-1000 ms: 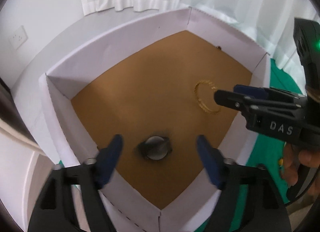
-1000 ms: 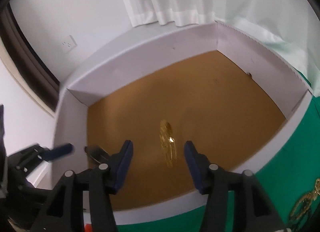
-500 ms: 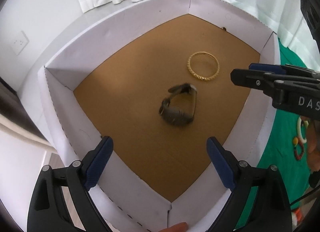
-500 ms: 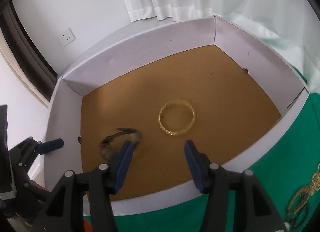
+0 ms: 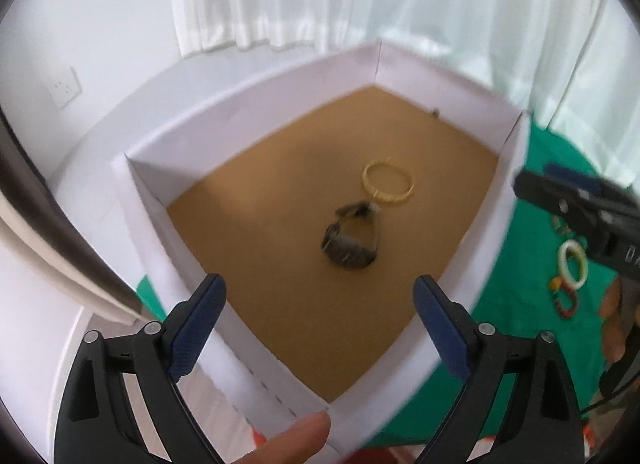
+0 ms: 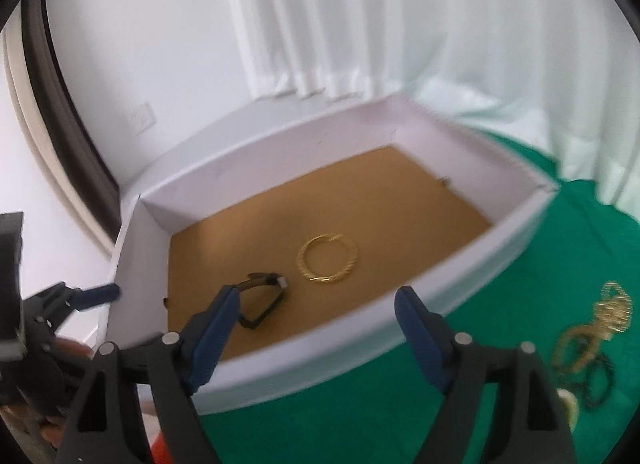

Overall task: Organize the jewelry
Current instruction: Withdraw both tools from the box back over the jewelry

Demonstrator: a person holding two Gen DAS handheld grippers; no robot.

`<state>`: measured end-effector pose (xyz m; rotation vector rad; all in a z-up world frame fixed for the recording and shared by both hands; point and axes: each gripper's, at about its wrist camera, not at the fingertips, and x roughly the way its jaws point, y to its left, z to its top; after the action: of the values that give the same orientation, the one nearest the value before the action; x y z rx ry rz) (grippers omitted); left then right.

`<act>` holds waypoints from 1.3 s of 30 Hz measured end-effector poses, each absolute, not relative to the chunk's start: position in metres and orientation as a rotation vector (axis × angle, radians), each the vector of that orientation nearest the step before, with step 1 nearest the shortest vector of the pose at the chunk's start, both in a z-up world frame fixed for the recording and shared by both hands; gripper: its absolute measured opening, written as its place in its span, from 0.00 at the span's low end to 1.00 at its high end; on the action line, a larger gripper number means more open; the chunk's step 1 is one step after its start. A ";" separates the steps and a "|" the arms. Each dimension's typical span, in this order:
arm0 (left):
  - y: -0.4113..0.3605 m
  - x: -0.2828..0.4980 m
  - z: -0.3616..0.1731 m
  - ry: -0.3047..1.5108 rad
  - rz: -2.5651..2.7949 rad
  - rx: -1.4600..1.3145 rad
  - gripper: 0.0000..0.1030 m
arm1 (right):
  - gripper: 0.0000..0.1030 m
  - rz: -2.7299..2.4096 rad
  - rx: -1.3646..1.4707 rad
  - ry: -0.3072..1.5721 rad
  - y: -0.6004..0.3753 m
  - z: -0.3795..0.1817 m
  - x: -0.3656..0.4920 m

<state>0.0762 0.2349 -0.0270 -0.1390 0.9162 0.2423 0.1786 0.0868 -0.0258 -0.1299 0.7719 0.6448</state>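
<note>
A white-walled box (image 5: 152, 203) with a brown floor holds a gold bangle (image 5: 388, 181) and a dark wristwatch (image 5: 354, 238) lying beside it. Both also show in the right wrist view: the bangle (image 6: 328, 258) and the watch (image 6: 262, 298). My left gripper (image 5: 320, 324) is open and empty, above the box's near corner. My right gripper (image 6: 316, 328) is open and empty, over the box's front wall (image 6: 360, 328); it also shows in the left wrist view (image 5: 576, 203) at the right, outside the box.
A green cloth (image 6: 400, 404) covers the table. On it to the right lie a gold chain (image 6: 600, 324), a dark bracelet (image 6: 596, 380), a white bangle (image 5: 574, 268) and a bead string (image 5: 564, 304). White curtains and a wall stand behind.
The watch and the gold bangle were let go and now lie on the box floor. Both grippers have opened wider and pulled back and up from the box.
</note>
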 end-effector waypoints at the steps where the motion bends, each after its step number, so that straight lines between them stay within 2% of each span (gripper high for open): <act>1: 0.232 0.071 -0.017 0.887 0.237 -0.146 0.96 | 0.79 0.626 -0.128 0.747 0.074 -0.020 0.171; 4: 0.216 0.054 0.008 0.803 0.189 -0.178 1.00 | 0.79 0.585 -0.123 0.691 0.037 -0.009 0.150; 10: 0.169 0.034 0.034 0.690 0.040 -0.205 1.00 | 0.81 0.508 -0.008 0.566 -0.066 0.008 0.099; 19: 0.090 0.034 0.003 0.763 -0.081 -0.113 1.00 | 0.86 0.350 -0.063 0.524 -0.162 0.002 0.022; 23: 0.058 0.029 -0.022 0.813 -0.083 -0.031 1.00 | 0.92 0.304 -0.101 0.574 -0.175 -0.023 -0.001; 28: 0.035 0.020 -0.041 0.878 -0.168 -0.030 1.00 | 0.92 0.279 -0.127 0.638 -0.174 -0.049 -0.021; 39: 0.030 0.010 -0.046 0.897 -0.159 -0.023 1.00 | 0.92 0.244 -0.135 0.658 -0.159 -0.055 -0.027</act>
<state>0.0101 0.0302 -0.0461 -0.0235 0.8975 -0.1592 -0.0271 -0.1594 -0.0551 -0.1351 0.6582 0.2440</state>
